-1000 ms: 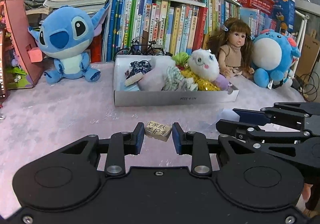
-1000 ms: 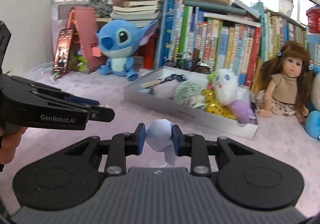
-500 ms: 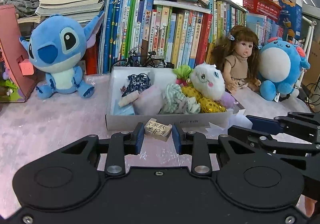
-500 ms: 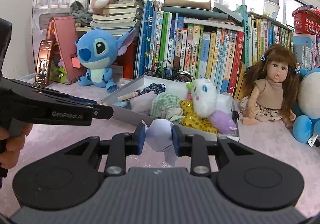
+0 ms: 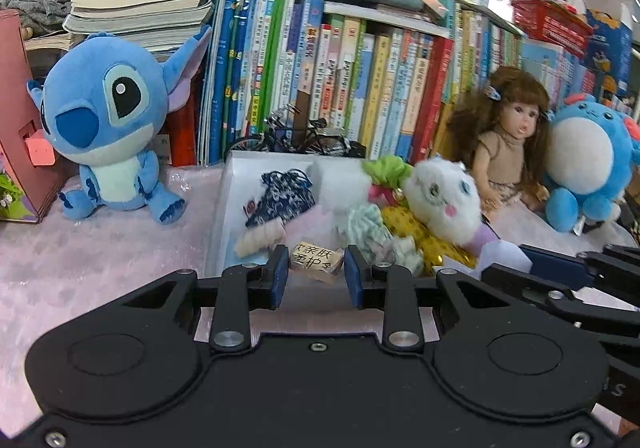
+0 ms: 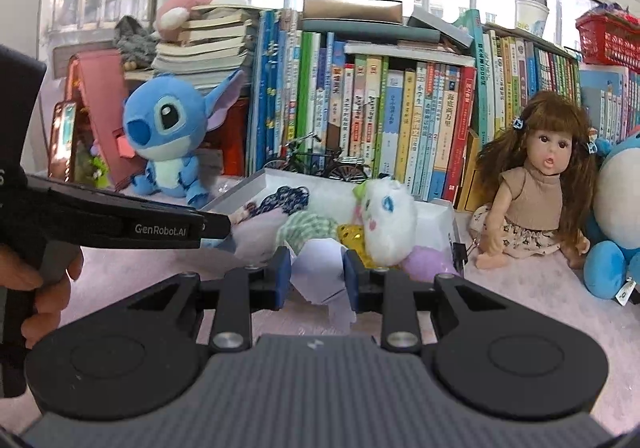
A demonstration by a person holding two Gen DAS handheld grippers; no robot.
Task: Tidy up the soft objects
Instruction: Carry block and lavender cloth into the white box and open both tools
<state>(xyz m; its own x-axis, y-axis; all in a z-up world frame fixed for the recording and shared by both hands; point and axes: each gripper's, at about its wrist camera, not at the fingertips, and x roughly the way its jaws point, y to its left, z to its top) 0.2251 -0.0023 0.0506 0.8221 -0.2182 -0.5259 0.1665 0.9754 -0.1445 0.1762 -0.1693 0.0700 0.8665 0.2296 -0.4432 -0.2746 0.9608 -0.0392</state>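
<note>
Blue pads of my left tongs [image 5: 316, 275] clench a small tan packet [image 5: 316, 267] over the near edge of the white box [image 5: 224, 215] of soft toys. Right view: my right tongs [image 6: 316, 275] grip a white paper wad [image 6: 318, 276] near that box [image 6: 444, 213].

A blue plush toy [image 5: 108, 127], a white plush cat [image 5: 444, 203], a navy patterned pouch [image 5: 280, 197] and a green checked cloth [image 6: 308, 228] are seen on a pink desk [image 5: 80, 260].
</note>
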